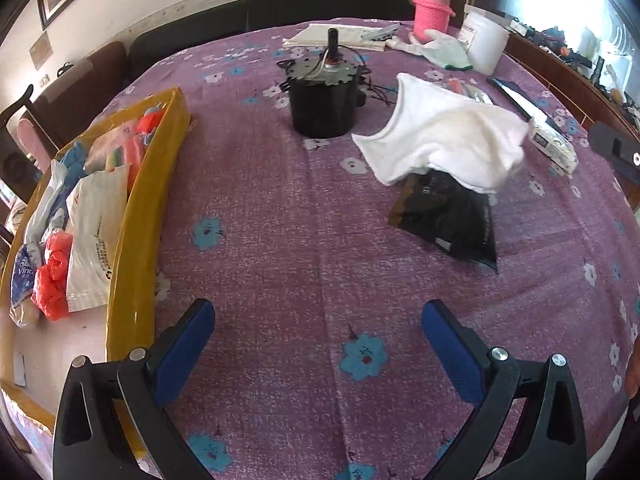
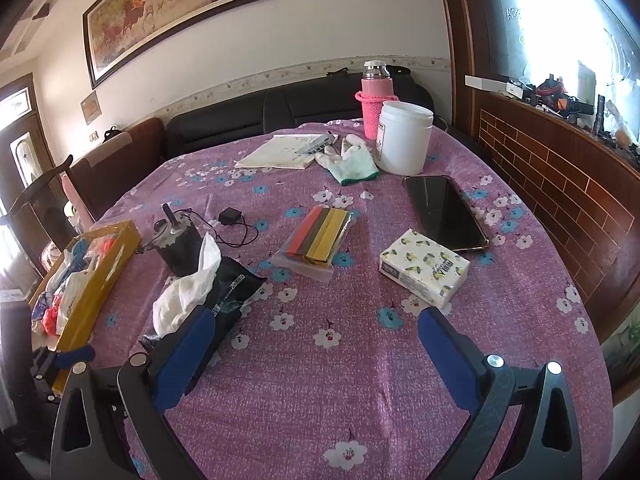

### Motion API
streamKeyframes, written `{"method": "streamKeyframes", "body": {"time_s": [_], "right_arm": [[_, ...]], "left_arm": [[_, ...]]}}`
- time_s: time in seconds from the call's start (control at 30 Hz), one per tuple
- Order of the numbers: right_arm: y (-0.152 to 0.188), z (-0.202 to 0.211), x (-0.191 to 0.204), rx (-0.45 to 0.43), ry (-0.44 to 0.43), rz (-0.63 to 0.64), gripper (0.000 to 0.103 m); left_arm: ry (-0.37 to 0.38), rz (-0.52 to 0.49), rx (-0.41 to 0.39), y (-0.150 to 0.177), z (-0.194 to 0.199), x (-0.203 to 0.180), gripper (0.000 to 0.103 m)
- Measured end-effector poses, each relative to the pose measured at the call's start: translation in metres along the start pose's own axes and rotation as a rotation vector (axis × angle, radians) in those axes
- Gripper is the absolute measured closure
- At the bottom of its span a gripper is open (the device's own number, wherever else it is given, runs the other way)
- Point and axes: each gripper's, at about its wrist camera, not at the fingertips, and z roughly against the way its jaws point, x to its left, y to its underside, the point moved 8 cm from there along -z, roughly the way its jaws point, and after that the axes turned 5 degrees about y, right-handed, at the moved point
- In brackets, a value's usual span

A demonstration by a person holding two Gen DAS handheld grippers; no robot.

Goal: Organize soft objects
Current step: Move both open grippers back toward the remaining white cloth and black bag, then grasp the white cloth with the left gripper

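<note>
A yellow box [image 1: 148,216] at the table's left holds several soft bags and packets; it also shows in the right wrist view [image 2: 102,268]. A white cloth [image 1: 444,136] lies over a black plastic pouch [image 1: 452,216] at centre right; both show in the right wrist view, the cloth [image 2: 188,288] and the pouch [image 2: 236,284]. A tissue pack [image 2: 424,266], a bag of coloured strips [image 2: 318,240] and a white glove [image 2: 348,162] lie on the purple cloth. My left gripper [image 1: 318,332] is open and empty above the table. My right gripper [image 2: 316,340] is open and empty.
A black motor [image 1: 322,96] with wires stands mid-table. A phone [image 2: 444,210], white jar [image 2: 404,136], pink bottle [image 2: 376,92] and notebook [image 2: 280,152] sit toward the back. A dark sofa runs behind the table, and a brick-patterned ledge lies to the right.
</note>
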Motion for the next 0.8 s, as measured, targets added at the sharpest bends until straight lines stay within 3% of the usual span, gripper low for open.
{"method": "streamKeyframes", "body": {"time_s": [0.37, 0.53, 0.6, 0.67, 0.8], "right_arm": [[-0.062, -0.028, -0.032, -0.109, 0.072, -0.089, 0.001], [-0.058, -0.051, -0.068, -0.091, 0.069, -0.189, 0.001], [-0.057, -0.057, -0.086, -0.051, 0.05, -0.247, 0.001], [-0.056, -0.055, -0.109, -0.048, 0.049, -0.33, 0.001], [-0.047, -0.056, -0.137, -0.021, 0.027, -0.454, 0.001]], "left_arm": [[-0.013, -0.005, 0.009, 0.001, -0.003, 0.0, 0.0], [0.015, -0.029, 0.015, 0.003, -0.001, -0.003, 0.0], [0.069, -0.013, 0.006, 0.001, 0.005, -0.009, 0.0], [0.118, -0.002, -0.022, -0.012, 0.013, -0.019, 0.0], [0.104, -0.055, -0.089, -0.055, 0.019, -0.041, 0.0]]}}
